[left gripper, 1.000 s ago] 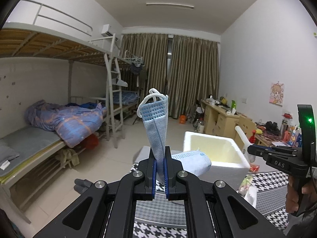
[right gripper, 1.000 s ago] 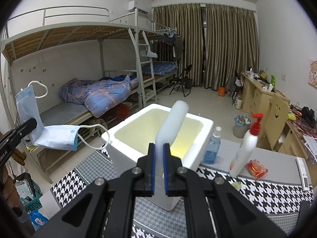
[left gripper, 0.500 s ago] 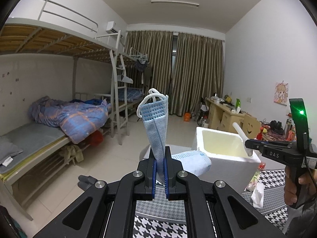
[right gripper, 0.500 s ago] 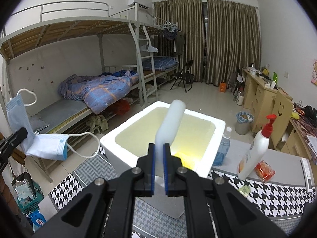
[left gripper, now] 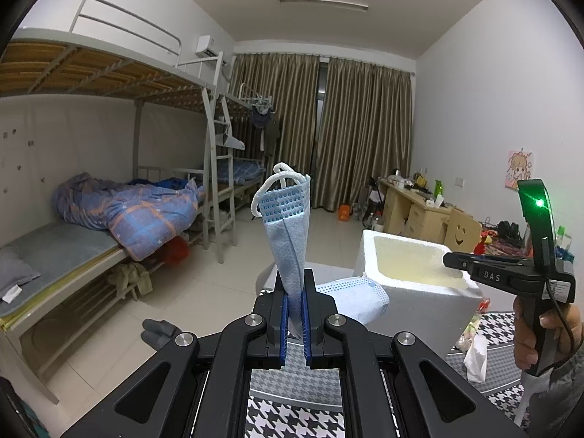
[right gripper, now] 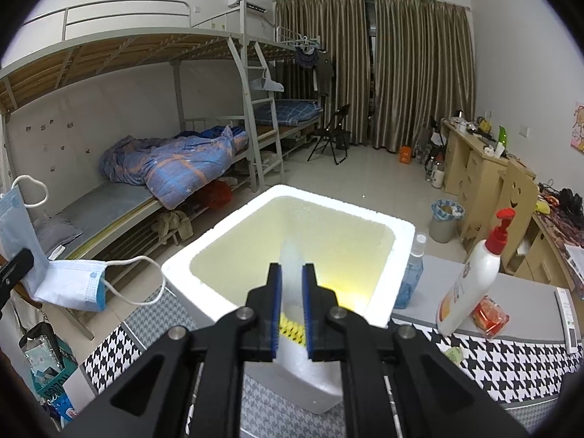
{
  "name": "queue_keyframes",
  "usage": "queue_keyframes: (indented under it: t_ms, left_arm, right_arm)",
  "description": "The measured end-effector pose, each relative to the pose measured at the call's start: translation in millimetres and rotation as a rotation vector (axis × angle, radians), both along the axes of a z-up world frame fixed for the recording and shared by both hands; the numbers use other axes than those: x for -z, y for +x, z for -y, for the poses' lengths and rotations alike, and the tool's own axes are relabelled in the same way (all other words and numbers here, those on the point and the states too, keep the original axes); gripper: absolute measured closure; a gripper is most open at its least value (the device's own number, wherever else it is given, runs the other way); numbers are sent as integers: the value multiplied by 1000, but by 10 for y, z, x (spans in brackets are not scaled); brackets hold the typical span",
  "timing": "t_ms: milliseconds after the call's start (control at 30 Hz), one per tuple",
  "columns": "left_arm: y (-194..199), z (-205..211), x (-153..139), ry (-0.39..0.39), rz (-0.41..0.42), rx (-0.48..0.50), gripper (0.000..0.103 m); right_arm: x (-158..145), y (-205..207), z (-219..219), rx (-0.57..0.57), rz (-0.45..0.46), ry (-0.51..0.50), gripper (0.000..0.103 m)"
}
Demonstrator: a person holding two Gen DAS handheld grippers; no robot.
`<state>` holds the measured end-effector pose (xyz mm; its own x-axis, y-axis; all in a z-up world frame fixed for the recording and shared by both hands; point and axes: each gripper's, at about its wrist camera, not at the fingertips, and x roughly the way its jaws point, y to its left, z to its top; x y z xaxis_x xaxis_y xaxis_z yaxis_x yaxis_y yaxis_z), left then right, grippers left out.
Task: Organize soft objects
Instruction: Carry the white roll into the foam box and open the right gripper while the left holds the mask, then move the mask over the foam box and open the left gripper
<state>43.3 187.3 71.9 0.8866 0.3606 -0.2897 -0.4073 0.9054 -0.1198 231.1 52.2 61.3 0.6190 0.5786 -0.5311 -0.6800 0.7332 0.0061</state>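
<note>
My left gripper (left gripper: 295, 314) is shut on a folded blue face mask (left gripper: 288, 226), which stands up above the fingers while a second part hangs to the right. The same mask (right gripper: 73, 284) shows at the left of the right wrist view. My right gripper (right gripper: 291, 281) hovers over a white foam box (right gripper: 204, 266) and its jaws are opening. A pale white soft strip (right gripper: 292, 255), blurred, sits low between the parted pads and is slipping toward the box's inside. In the left wrist view the right gripper (left gripper: 452, 261) reaches over the box (left gripper: 368, 255) with nothing sticking up from it.
The box stands on a table with a houndstooth cloth (right gripper: 492, 365). A white pump bottle (right gripper: 471, 284), a clear spray bottle (right gripper: 412, 277) and a red packet (right gripper: 489, 315) stand to its right. A crumpled tissue (left gripper: 476, 357) lies near the box. Bunk beds line the left wall.
The right gripper has moved farther over the foam box and its jaws have parted. The white strip that stood tall between them has dropped low. The left gripper and mask have kept still.
</note>
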Motion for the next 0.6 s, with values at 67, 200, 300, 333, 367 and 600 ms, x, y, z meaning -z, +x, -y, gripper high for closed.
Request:
queue_keyframes:
  t_ms: [67,200,300,333,367,600]
  left_arm:
    - [2,0,7,-2,0,0,97]
    - [14,1,10,-3,2,2,97]
    - [24,15,10,-4,8,8,97]
    - [27,22,8,-5,11,12,97]
    - [29,26,5,-6,14,15,97]
    - [31,56,-56,-3,41,33,97]
  right_arm:
    - [3,19,20,2,-8,7,72]
    - [-18,-31,59,14,22,14,33]
    - [-62,-86,111,11,39,24,29]
    - [-70,-97,119,11,41,29,27]
    - [-83,-107,143,9,46,35,25]
    - [-148,-162,326,22,73,52,23]
